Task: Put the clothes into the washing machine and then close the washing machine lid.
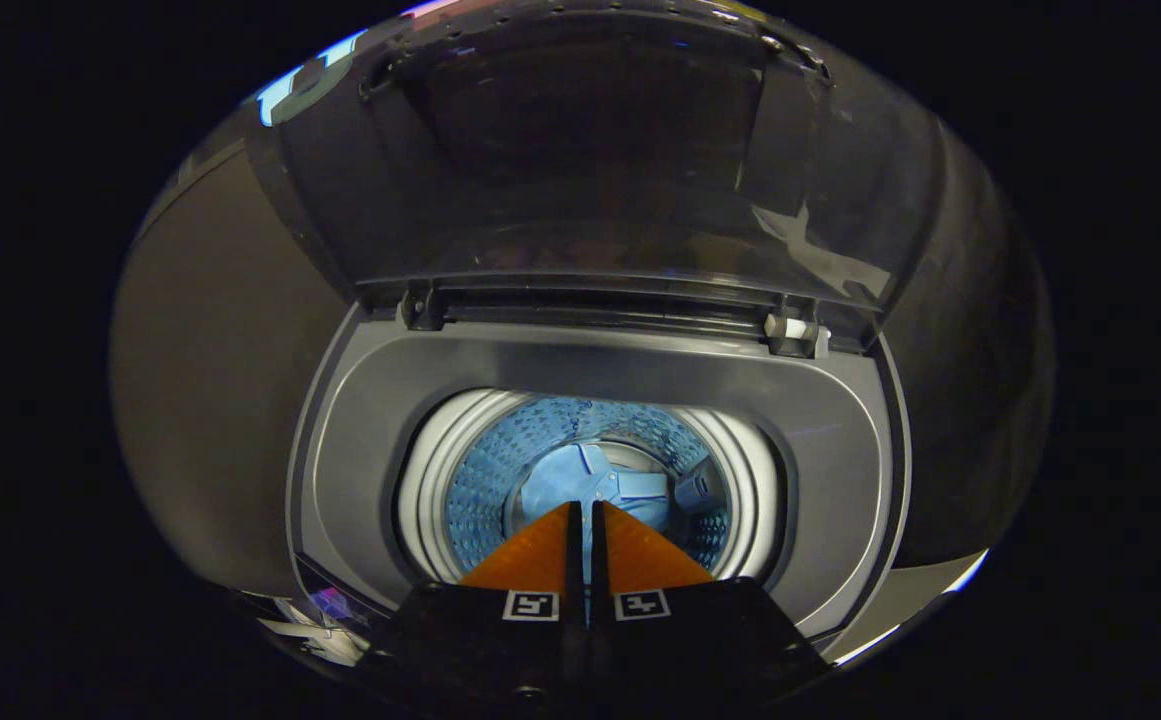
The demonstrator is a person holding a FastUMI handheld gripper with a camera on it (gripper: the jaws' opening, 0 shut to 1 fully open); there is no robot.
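Note:
The top-loading washing machine [820,440] stands open below me, its grey lid [590,160] tilted up at the back. Inside the white rim lies the perforated drum [485,490]. A light blue garment [590,478] hangs in the drum just ahead of my fingertips, and a thin strip of it shows in the narrow slit between the fingers. My gripper [585,505] is over the front of the drum opening and pressed shut on the garment, pointing down into the drum.
The lid's hinges [790,335] sit at the back of the grey top deck. A small filter box [698,490] is fixed on the drum's right wall. Dark booth wall surrounds the machine on both sides.

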